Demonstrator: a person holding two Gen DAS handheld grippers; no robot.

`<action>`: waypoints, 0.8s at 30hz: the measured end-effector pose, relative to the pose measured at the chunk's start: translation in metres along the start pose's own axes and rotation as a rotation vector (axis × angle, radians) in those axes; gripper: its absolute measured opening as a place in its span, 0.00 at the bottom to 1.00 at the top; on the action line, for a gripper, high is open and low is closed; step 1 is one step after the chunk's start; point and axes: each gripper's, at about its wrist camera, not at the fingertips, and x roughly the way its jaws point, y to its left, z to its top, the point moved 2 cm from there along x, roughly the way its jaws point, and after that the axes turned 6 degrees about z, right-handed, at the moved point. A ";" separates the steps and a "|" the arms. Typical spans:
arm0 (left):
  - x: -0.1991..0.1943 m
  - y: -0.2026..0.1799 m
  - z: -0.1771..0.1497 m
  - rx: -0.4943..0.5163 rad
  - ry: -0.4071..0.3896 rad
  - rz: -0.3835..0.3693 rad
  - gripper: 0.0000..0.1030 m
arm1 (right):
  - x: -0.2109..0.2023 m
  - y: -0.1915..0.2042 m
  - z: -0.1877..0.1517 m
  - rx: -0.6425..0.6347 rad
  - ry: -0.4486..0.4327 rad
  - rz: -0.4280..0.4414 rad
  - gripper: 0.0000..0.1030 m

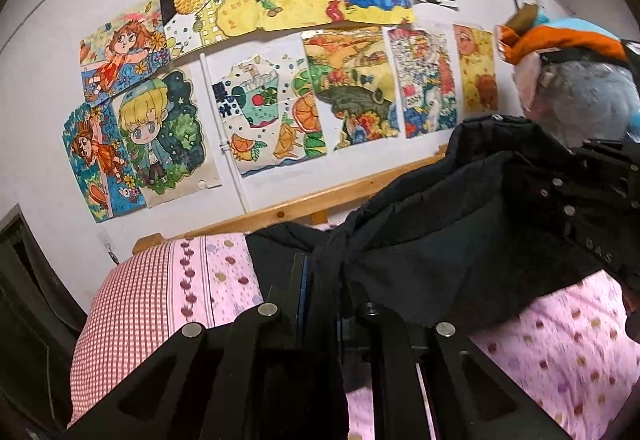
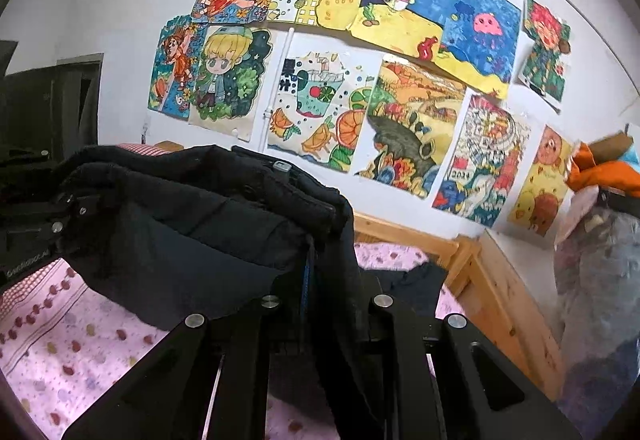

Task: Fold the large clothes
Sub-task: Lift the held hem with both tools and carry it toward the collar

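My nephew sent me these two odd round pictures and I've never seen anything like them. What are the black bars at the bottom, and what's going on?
No robot here: a person holds a two-finger gripper in each hand, and a fisheye camera on each looks along its fingers. One picture is from the left gripper, the other from the right gripper. Both are closed on a black jacket, lifted between them above a bed with a pink dotted sheet. Children's drawings cover the wall behind, and a plush toy sits at the right.

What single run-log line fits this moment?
left gripper: shut on jacket | right gripper: shut on jacket | jacket: lifted above bed
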 end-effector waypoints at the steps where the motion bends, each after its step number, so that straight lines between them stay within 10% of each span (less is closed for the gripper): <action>1: 0.006 0.001 0.004 0.000 -0.002 0.006 0.10 | 0.007 -0.002 0.006 -0.014 -0.003 0.000 0.12; 14: 0.104 0.002 0.039 0.012 -0.036 0.021 0.10 | 0.099 -0.034 0.060 -0.075 -0.050 -0.023 0.02; 24: 0.170 0.008 0.024 -0.057 0.011 -0.051 0.09 | 0.159 -0.050 0.042 -0.020 0.041 0.139 0.02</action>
